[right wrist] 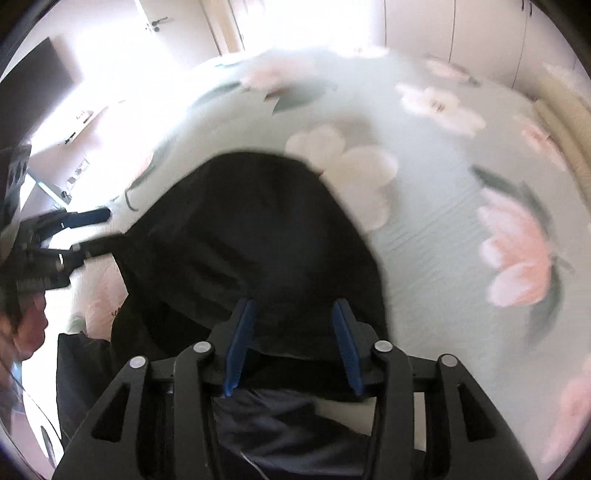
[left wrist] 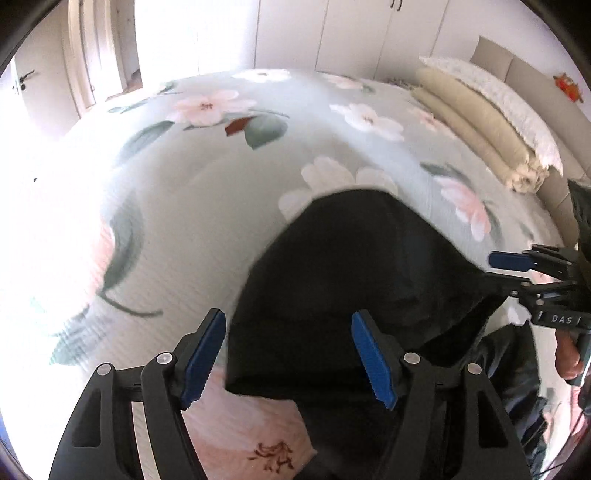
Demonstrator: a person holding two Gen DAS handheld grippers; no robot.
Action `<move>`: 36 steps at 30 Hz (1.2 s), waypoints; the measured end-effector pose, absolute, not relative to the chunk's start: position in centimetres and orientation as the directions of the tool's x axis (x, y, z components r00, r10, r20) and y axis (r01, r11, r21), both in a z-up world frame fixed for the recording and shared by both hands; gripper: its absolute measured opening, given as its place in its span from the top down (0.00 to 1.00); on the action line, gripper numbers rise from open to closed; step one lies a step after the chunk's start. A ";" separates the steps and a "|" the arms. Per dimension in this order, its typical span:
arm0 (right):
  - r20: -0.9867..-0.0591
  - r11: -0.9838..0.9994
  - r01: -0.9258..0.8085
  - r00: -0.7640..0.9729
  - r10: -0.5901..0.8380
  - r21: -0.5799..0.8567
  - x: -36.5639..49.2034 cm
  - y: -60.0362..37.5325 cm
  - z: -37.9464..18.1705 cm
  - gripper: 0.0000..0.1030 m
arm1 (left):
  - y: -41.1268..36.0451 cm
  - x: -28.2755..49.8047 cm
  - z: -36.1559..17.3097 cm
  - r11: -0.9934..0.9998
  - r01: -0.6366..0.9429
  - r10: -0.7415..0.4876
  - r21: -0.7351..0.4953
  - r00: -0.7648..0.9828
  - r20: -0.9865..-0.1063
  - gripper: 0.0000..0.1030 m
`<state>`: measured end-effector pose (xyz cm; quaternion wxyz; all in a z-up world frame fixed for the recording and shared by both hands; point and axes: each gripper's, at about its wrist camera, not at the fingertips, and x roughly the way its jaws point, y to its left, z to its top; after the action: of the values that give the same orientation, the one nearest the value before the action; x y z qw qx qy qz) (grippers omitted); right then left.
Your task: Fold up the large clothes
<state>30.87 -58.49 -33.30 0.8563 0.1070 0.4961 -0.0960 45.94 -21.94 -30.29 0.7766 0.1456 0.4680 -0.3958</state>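
Black fabric fills the middle of both views: a large dark garment [left wrist: 354,280] lying spread on the floral bedspread [left wrist: 207,206], its far rounded edge ahead of the jaws and its near part running under them toward the person.

The left gripper [left wrist: 288,358] has its blue pads well apart; the garment's left edge passes between them, nearer the right pad, with nothing pinched. The right gripper [right wrist: 293,341] also stands with jaws apart — cloth lies in the gap and beneath it, but the pads do not close on it. Seen from the left wrist, the right gripper sits at the garment's right corner, one finger above the cloth and the other at its edge.

Further ahead of the jaws lie beige rolled bedding [left wrist: 480,125] and a white pillow [left wrist: 506,107], beyond them white wardrobe doors [left wrist: 351,33].

The risk, as I judge it: both views are motion-blurred, so the tools are moving fast. A grab made now could catch only the top layer, or bedspread along with it — leaving a skewed, bunched fold.
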 end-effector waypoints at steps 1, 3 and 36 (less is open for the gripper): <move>-0.869 0.957 0.278 0.490 -0.068 0.082 30.8 -59.3 -33.0 0.50 | -21.9 46.6 -30.3 0.648 0.744 -0.478 -0.160 0.235 -0.846 0.29; -0.875 0.948 0.304 0.479 -0.066 0.096 30.7 -61.2 -33.2 0.48 | -22.1 48.5 -31.5 0.664 0.723 -0.459 -0.191 0.192 -0.868 0.29; -0.738 0.947 0.320 0.645 -0.196 0.028 12.3 -45.8 -22.4 0.91 | -7.8 25.2 -18.2 0.642 0.766 -0.575 -0.041 0.445 -0.686 0.88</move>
<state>12.29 -45.76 -22.40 0.9037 0.0783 0.3961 -0.1427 25.18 -7.77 -18.17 0.8387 0.1388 0.3429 -0.3997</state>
